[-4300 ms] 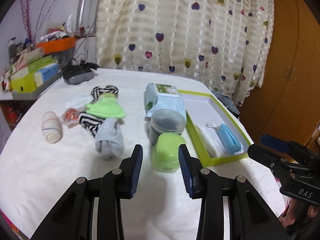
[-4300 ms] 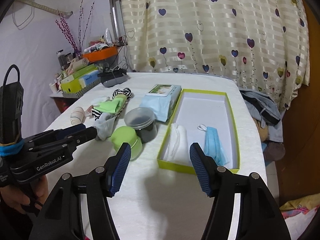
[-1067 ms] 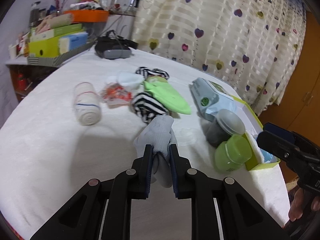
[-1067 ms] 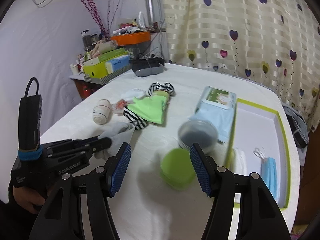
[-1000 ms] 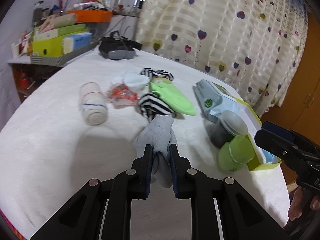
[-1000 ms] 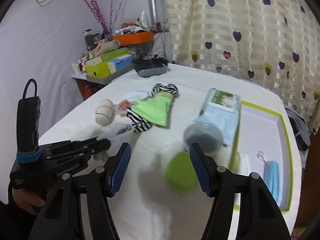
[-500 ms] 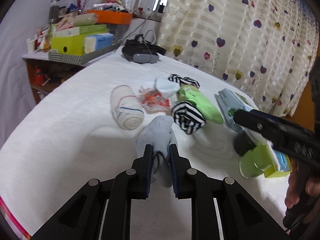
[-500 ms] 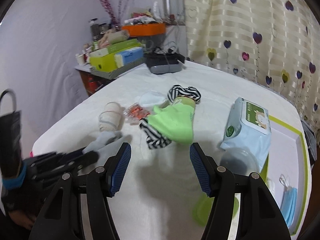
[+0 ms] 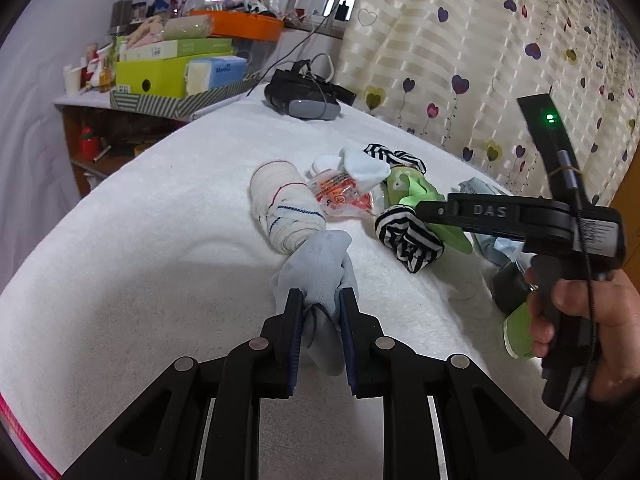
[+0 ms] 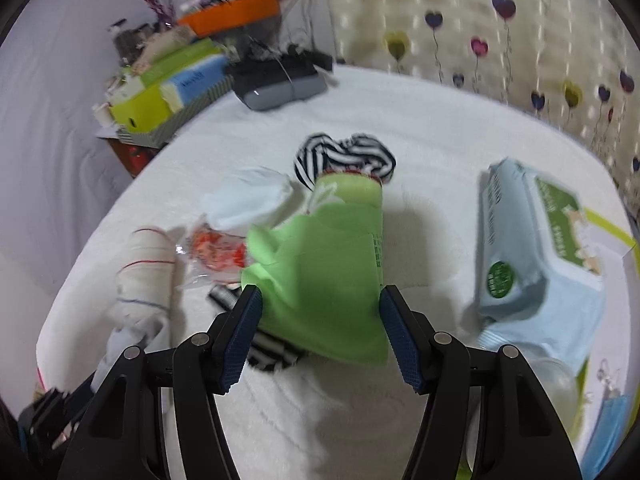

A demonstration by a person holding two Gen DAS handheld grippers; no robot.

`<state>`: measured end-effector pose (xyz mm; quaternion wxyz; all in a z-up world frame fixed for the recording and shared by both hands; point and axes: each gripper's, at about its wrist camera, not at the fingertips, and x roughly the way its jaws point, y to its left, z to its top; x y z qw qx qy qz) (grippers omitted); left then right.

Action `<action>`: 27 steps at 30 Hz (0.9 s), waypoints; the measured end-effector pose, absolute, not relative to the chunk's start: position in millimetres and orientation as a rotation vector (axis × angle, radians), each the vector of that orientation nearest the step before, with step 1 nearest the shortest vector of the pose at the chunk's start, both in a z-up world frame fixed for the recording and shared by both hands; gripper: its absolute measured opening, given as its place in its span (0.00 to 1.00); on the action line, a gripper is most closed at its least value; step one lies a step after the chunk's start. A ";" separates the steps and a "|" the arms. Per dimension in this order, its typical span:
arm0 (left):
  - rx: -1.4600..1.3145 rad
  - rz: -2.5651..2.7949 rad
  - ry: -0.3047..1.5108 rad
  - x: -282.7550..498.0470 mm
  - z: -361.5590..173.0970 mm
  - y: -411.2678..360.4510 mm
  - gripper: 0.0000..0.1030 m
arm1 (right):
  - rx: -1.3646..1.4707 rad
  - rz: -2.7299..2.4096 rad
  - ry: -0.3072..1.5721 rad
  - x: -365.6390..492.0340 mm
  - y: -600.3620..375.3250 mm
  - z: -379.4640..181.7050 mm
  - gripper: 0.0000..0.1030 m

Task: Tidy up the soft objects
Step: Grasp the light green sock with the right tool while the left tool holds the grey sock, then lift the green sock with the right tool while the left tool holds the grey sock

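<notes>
Socks, soft lot: grey sock (image 9: pixel 320 264) pinched in left tool (image 9: pixel 319 340), lifted for sorting; green sock (image 10: pixel 328 276) on desk (image 9: pixel 140 240) btwn spread pads of right tool (image 10: pixel 320 336), lined up for pickup.

left claw (image 9: pixel 319 312): clamped, angled down | right claw (image 10: pixel 320 334): jaws wide, angled down

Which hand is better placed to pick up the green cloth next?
Right. The right gripper is open, straddling the green cloth; the left gripper is shut on the grey sock.
</notes>
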<state>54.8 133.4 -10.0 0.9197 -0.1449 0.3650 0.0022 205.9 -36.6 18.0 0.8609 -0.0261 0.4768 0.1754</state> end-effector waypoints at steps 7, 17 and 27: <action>-0.307 -0.004 0.752 58.4 -13.1 132.4 0.19 | -0.046 0.382 0.978 204.2 -41.6 19.7 0.16; -0.312 0.012 0.777 68.3 -20.0 124.4 0.36 | -0.024 0.449 0.902 173.7 -57.0 44.6 0.12; -0.265 0.049 0.769 71.5 -17.1 109.7 0.22 | -0.006 0.512 0.847 130.7 -78.1 60.4 0.12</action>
